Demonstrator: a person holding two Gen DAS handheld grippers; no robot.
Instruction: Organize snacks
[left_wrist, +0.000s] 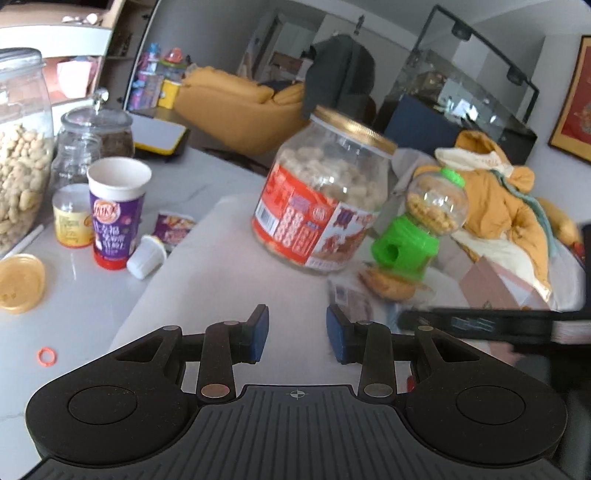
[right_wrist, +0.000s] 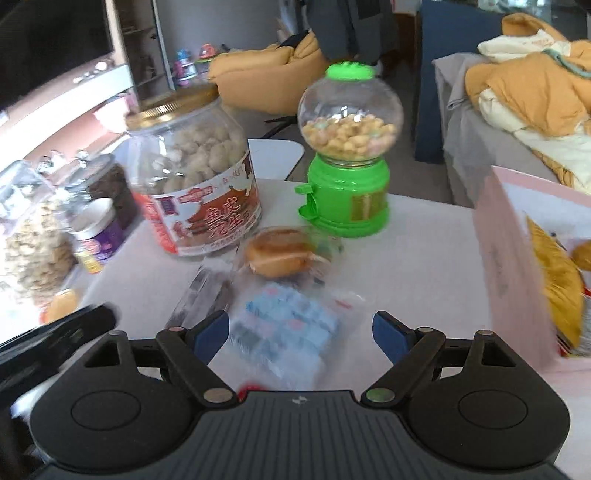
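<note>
The right tool (right_wrist: 301, 334) tips down over the blue packet (right_wrist: 284, 328) near the counter's (right_wrist: 424, 266) front edge, spread wide with nothing pinched; to grab well it should drop so the packet sits in the middle of the gap, then squeeze softly and not bump the bun (right_wrist: 279, 251) behind it. The pink box (right_wrist: 509, 258) waits at the right edge. The left tool (left_wrist: 297, 334) tips down over bare counter, partly spread and empty.
</note>
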